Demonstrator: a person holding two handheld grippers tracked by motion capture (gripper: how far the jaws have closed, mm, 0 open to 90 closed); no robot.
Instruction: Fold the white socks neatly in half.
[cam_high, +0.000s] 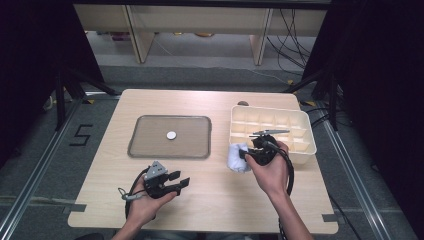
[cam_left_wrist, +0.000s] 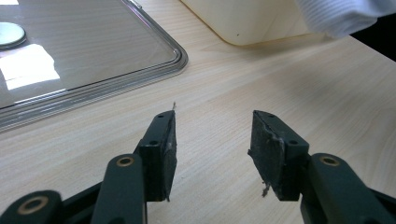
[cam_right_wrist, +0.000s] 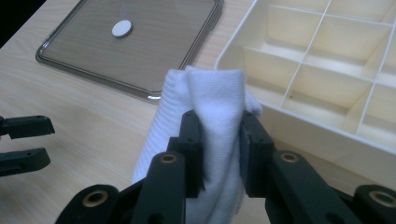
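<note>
While the right hand-held gripper (cam_right_wrist: 220, 154) was clamped on a white cloth (cam_right_wrist: 210, 112), the bundle was held just above the table (cam_high: 210, 200), close against the near left corner of the cream box (cam_high: 300, 125). From that gripper the open compartments lay just ahead and to the right, so the right hand was judged much the nearer to the box. The cloth's long axis was seen to run upright between the jaws, its folded top pointing up and away from the hand and its loose end hanging toward the table. The left hand-held gripper (cam_left_wrist: 212, 144) was held low over the table with its jaws apart and nothing between them, near the front edge of the clear tray (cam_high: 170, 150), well apart from the cloth.
</note>
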